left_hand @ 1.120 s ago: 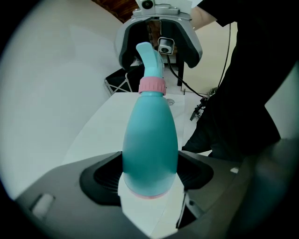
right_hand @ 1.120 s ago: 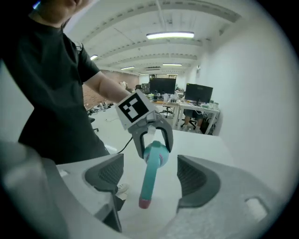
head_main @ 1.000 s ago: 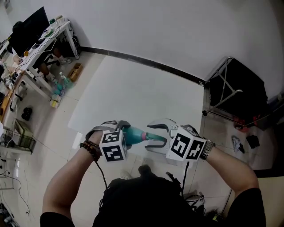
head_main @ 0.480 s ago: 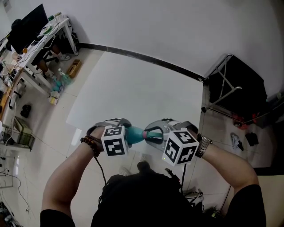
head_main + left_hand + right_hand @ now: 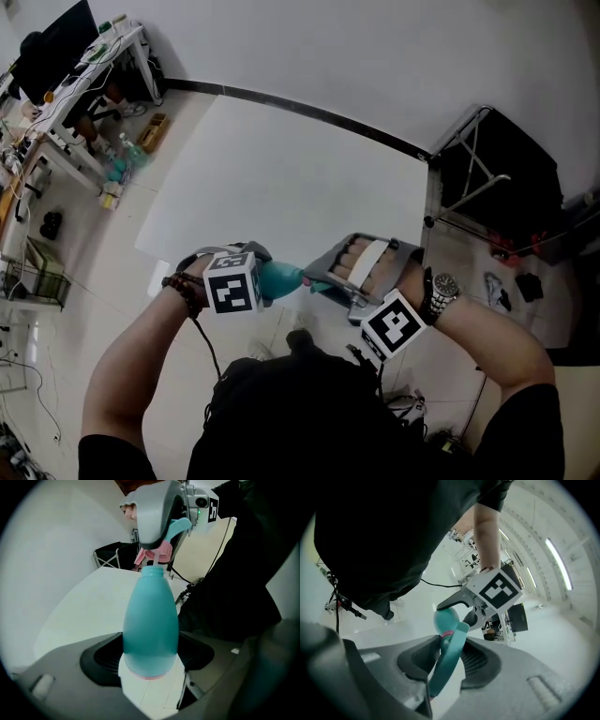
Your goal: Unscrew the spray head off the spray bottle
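A teal spray bottle [image 5: 279,278] is held level in the air between my two grippers. My left gripper [image 5: 261,279] is shut on its wide body [image 5: 150,625], whose base sits between the dark pads [image 5: 104,657]. The neck points away to the pink collar [image 5: 158,551] and teal spray head [image 5: 179,526]. My right gripper [image 5: 317,279] has just been closing and is now shut on the spray head [image 5: 447,660], its trigger pinched between the ribbed pads [image 5: 474,660]. That hand is rolled over, fingers on top and the marker cube [image 5: 394,325] underneath.
A white table [image 5: 281,178] lies beyond the grippers. A black folding stand [image 5: 497,178] is at the right, with small dark items on the floor [image 5: 511,292] by it. A cluttered desk [image 5: 84,75] stands at the far left. The person's dark shirt [image 5: 291,412] fills the lower view.
The right gripper closed onto the spray head and then rolled over, so its marker cube swung from the top to the underside. The left gripper stayed put on the bottle.
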A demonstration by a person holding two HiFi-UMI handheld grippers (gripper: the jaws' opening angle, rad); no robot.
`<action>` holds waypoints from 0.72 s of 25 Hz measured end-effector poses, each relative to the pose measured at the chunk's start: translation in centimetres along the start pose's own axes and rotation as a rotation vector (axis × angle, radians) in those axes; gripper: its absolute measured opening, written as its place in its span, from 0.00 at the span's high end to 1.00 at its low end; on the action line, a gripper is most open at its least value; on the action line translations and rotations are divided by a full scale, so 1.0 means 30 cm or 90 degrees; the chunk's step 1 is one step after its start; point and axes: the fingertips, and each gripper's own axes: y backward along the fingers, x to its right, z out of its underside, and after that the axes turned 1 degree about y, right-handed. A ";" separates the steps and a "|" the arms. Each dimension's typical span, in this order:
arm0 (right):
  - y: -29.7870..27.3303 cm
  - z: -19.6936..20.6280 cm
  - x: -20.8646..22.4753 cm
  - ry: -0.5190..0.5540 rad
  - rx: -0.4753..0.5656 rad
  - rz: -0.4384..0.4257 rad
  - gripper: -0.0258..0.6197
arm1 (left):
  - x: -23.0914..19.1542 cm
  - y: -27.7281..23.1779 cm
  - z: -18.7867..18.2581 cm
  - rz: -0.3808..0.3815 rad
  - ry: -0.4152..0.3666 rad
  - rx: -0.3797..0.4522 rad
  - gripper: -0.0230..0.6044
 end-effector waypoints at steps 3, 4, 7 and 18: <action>0.008 0.006 0.006 -0.014 0.002 0.003 0.77 | 0.001 -0.006 0.005 0.000 0.006 0.003 0.36; 0.012 0.007 0.006 -0.016 0.003 0.004 0.77 | 0.001 -0.008 0.007 -0.001 0.007 0.003 0.36; 0.023 0.012 0.009 -0.022 0.002 0.005 0.77 | -0.010 -0.007 0.020 -0.010 0.013 0.004 0.36; 0.061 0.071 0.018 -0.079 -0.008 0.021 0.77 | -0.080 -0.010 0.090 -0.053 0.033 0.000 0.35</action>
